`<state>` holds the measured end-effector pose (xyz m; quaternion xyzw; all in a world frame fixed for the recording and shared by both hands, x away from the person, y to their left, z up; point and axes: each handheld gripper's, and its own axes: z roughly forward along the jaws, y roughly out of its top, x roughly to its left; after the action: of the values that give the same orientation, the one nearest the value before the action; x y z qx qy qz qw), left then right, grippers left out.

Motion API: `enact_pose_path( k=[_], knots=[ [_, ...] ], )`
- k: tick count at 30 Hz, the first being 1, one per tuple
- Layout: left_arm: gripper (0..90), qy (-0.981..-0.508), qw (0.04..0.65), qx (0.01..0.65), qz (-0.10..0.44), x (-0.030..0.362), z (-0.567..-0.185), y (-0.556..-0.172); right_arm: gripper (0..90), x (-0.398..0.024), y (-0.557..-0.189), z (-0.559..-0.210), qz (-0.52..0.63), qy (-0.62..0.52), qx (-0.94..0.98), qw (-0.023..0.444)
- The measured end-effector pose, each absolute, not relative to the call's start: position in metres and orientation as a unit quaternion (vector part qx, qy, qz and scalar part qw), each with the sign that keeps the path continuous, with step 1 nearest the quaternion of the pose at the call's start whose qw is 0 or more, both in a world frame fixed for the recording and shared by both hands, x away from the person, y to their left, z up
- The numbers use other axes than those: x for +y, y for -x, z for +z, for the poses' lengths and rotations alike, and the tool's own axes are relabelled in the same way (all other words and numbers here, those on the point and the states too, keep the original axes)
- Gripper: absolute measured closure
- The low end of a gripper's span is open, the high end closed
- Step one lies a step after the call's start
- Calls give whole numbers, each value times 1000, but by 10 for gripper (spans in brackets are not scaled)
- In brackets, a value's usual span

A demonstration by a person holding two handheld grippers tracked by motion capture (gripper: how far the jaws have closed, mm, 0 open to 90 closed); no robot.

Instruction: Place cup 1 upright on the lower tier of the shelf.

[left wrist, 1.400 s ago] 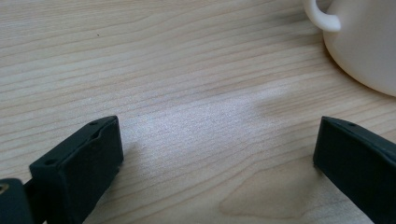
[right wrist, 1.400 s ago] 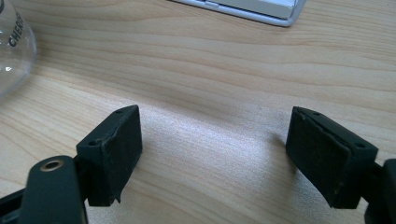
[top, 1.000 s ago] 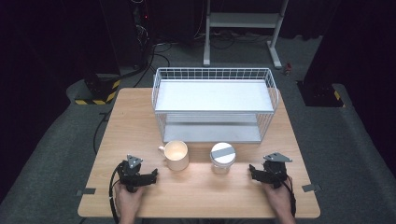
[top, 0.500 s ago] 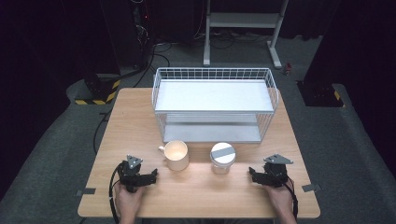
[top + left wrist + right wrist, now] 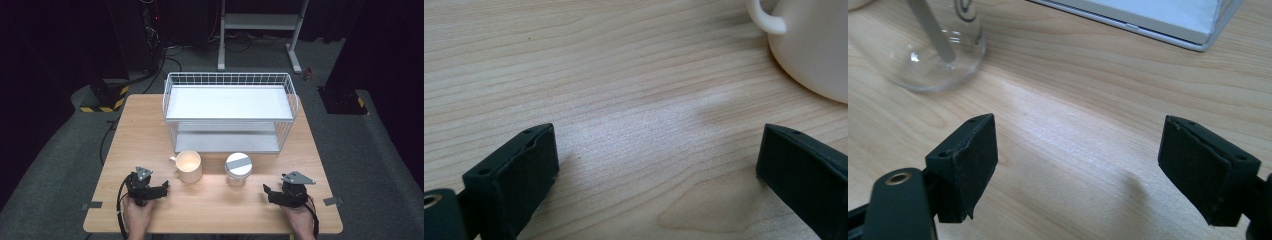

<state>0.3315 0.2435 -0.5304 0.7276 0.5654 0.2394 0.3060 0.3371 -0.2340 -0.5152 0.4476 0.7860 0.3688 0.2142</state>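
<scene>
No handling appears begun: the left gripper (image 5: 161, 188) and right gripper (image 5: 267, 192) both rest on the wooden table (image 5: 145, 130) with jaws spread wide and empty, while the cream mug (image 5: 188, 166) and lidded glass jar (image 5: 238, 168) stand untouched before the white wire rack (image 5: 229, 111).

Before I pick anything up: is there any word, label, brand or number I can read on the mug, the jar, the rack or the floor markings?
No readable text anywhere.
Jar: a dark curved mark on the glass near the top edge of the right gripper view, cut off; cannot tell what it says.
Jar lid: a plain grey stripe, no lettering.
Mug: blank.
Wire rack: no label.
Yellow-and-black hazard stripes on the floor: a pattern only, no words.
</scene>
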Motion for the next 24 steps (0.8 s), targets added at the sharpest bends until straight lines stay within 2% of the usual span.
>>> enact_pose_path(
  k=[11, 24],
  knots=[
    [36, -728, 306, 565, 240, 243, -530, -331, 155, -218, -322, -511, 392, -420, 794, 199],
    [36, -728, 306, 565, 240, 243, -530, -331, 138, -193, -319, -505, 418, -382, 804, 184]
  ],
)
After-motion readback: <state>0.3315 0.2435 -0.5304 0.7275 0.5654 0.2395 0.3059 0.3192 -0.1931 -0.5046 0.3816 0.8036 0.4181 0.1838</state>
